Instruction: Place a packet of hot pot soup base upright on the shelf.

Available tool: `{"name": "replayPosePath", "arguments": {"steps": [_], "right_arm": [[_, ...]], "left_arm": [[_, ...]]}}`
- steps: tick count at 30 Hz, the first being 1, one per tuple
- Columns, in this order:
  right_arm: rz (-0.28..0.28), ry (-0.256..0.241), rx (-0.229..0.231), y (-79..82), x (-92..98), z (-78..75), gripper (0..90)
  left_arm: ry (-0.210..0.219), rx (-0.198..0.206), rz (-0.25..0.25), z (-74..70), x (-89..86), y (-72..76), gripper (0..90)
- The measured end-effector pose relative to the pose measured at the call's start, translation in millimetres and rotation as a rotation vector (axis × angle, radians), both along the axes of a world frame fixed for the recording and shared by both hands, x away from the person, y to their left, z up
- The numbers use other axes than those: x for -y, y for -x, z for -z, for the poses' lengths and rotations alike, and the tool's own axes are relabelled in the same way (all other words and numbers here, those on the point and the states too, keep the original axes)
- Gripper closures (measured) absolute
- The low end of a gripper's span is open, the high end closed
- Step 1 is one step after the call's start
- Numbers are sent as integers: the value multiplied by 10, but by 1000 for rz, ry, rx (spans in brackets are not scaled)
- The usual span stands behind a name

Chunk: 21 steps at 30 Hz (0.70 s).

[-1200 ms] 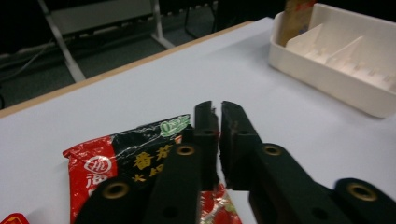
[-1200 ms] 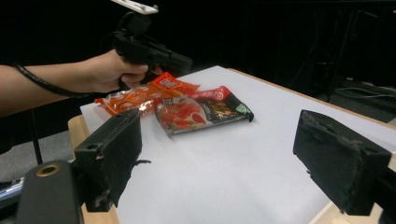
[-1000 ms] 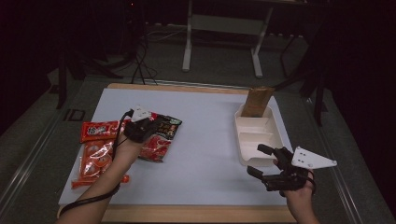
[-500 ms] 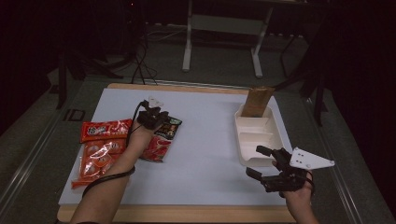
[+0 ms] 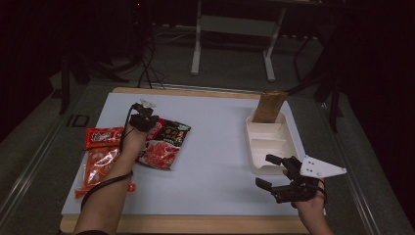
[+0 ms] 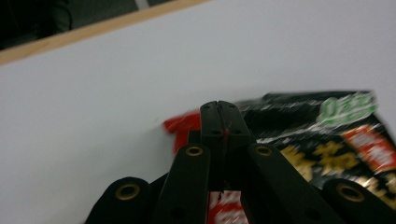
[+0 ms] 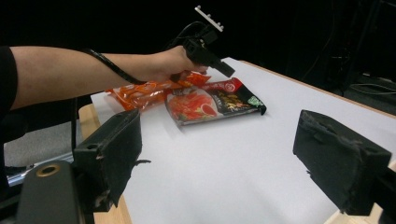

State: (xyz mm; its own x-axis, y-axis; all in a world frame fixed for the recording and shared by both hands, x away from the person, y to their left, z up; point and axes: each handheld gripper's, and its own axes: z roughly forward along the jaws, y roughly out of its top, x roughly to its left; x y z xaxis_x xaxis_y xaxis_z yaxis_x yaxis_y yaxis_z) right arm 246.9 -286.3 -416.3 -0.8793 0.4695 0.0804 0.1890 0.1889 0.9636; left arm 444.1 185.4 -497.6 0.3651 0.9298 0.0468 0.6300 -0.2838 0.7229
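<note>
Several snack packets lie on the left of the white mat: a black one (image 5: pixel 172 132) (image 6: pixel 317 135) (image 7: pixel 236 100), a red one (image 5: pixel 159 154) (image 7: pixel 191 106) partly under it, another red one (image 5: pixel 103 137) and an orange one (image 5: pixel 98 166). My left gripper (image 5: pixel 147 120) (image 6: pixel 219 106) (image 7: pixel 226 71) is shut with nothing between its jaws, its tip hanging just over the black packet's left end. Near the front right, my right gripper (image 5: pixel 268 172) (image 7: pixel 219 158) stands open and holds nothing, beside the white tray (image 5: pixel 254 147).
The white tray has compartments, and a brown paper bag (image 5: pixel 269 105) stands at its far end. The white mat (image 5: pixel 215 147) lies on a wooden table whose edge (image 5: pixel 195 224) runs along the front. Dark floor, stands and cables lie beyond the table.
My left gripper has moved away from the person and to the right, from the red packets to above the black packet's end. The right gripper has stayed in place.
</note>
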Motion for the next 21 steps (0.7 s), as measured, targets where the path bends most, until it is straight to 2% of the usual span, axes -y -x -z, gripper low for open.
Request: {"name": "replayPosePath", "arguments": {"steps": [3, 4, 6, 8, 15, 18, 20, 21], "right_arm": [[-1, -3, -1, 0, 1, -1, 153], [-1, -3, -1, 0, 1, -1, 153], [2, -5, -5, 6, 1, -7, 153], [3, -4, -3, 7, -1, -9, 153], [-4, -4, 1, 21, -16, -20, 153], [-3, -7, 0, 19, -10, -23, 153], [-3, -7, 1, 21, -8, -25, 153], [-3, -7, 1, 20, -8, -24, 153]], "left_arm": [[0, -6, -14, 3, -31, 11, 900], [-6, -23, -36, 8, -105, 34, 900], [-5, -50, -47, 25, -186, 67, 900], [-9, -61, -52, 45, -216, 85, 900], [-41, -126, -57, 159, -293, 126, 900], [-42, -136, -56, 196, -295, 138, 900], [-59, -161, -40, 241, -280, 167, 900], [-51, -167, -36, 253, -275, 176, 900]]}}
